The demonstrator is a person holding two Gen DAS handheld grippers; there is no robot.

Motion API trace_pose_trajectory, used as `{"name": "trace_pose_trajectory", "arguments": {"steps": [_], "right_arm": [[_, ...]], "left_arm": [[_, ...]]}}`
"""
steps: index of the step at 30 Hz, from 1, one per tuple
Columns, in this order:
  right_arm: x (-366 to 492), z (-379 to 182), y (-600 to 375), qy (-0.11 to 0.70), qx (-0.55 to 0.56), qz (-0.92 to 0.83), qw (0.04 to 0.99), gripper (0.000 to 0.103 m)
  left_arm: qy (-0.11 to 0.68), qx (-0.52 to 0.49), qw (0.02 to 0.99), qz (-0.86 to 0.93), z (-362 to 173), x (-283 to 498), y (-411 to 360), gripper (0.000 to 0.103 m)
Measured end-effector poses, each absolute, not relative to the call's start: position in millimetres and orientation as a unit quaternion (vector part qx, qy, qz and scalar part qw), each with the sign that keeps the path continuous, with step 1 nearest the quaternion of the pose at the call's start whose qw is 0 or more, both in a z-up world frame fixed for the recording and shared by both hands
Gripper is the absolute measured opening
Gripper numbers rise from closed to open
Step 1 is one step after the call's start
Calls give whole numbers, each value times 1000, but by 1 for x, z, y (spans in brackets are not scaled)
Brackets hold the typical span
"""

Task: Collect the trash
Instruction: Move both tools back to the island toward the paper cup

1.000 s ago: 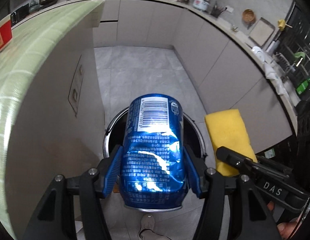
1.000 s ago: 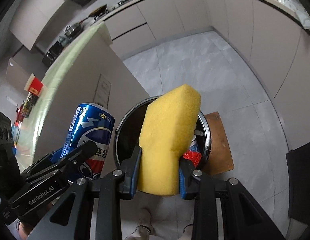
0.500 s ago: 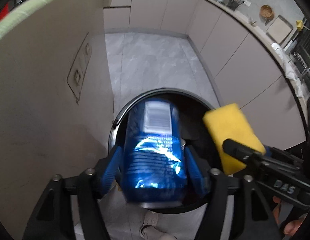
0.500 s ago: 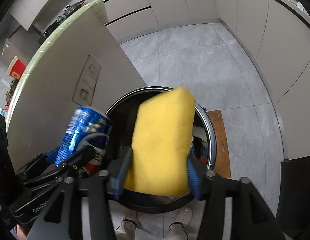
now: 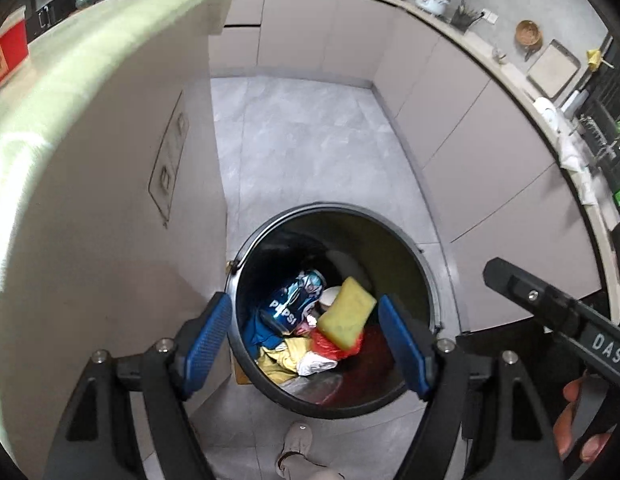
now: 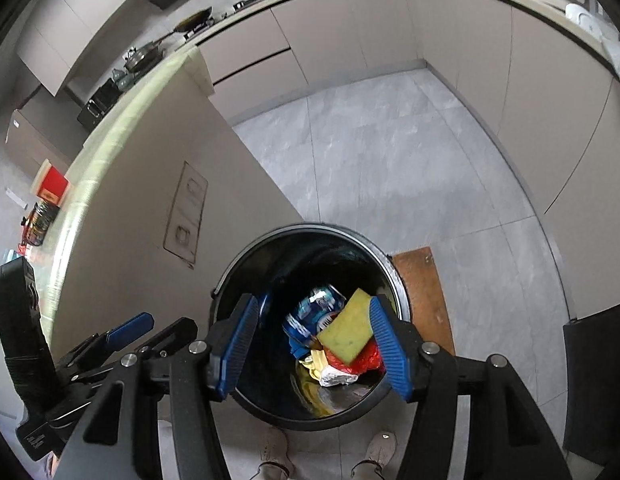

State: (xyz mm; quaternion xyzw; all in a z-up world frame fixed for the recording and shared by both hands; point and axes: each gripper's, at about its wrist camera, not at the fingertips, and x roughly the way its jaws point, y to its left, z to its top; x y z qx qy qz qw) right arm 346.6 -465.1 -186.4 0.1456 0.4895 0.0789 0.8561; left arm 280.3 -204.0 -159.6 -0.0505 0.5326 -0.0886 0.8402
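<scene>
Two grippers, both empty over the trash bin (image 5: 428, 280). Left gripper (image 5: 305, 344): blue pads (image 5: 205, 340) spread wide and opening further, nothing between them, only the bin's mouth showing through the gap. Right gripper (image 6: 310, 344): pads (image 6: 386, 344) parted at a moderate width, nothing pressed between them; the sponge seen near the right pad lies down inside the bin, not in the grip. Blue Pepsi can (image 5: 293, 304) lies tilted inside the bin on the trash pile, on the side toward the island panel (image 5: 109, 220). Yellow sponge (image 5: 346, 320) lies just beside the can, on the side of the pile away from the panel, resting on a red wrapper (image 5: 334, 346) and crumpled white and yellow scraps. Handling, as judgement: can looks light, thin-walled, smooth and slippery, dents under hard squeeze, best taken across the mid-body; sponge soft, light, compressible, any broad face works, grip sinks in. Both pieces look delivered, so no re-grasp seems needed. Pose: both grippers pitched steeply down toward the bin opening, side by side above its near rim, left one on the panel side. Person's fingers (image 5: 570, 420) wrap the right handle; shoes (image 6: 277, 460) on the floor just behind the bin.
</scene>
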Motion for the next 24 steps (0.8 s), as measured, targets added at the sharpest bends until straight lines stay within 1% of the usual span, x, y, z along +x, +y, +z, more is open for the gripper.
{"name": "trace_pose_trajectory", "arguments": {"steps": [6,12,16,20,24], "right_arm": [[328,-156,-467,471,150,63,867,61],[298,-113,-445,439,171,41,881,61],[282,-83,-406,418,172,40,891,61],[274,-66,-352,404,174,53,897,61],[272,-57,-284,397,167,71,900,61]], "left_arm": [[518,-66,843,-126,-117,272,-200,77],[494,-52,850,-173,-66,252,-179,77],[478,-50,857,-186,-37,241,-136,77],[464,-44,868,-174,-25,238,-82,77],[460,-44,876,-141,-28,238,-10,77]]}}
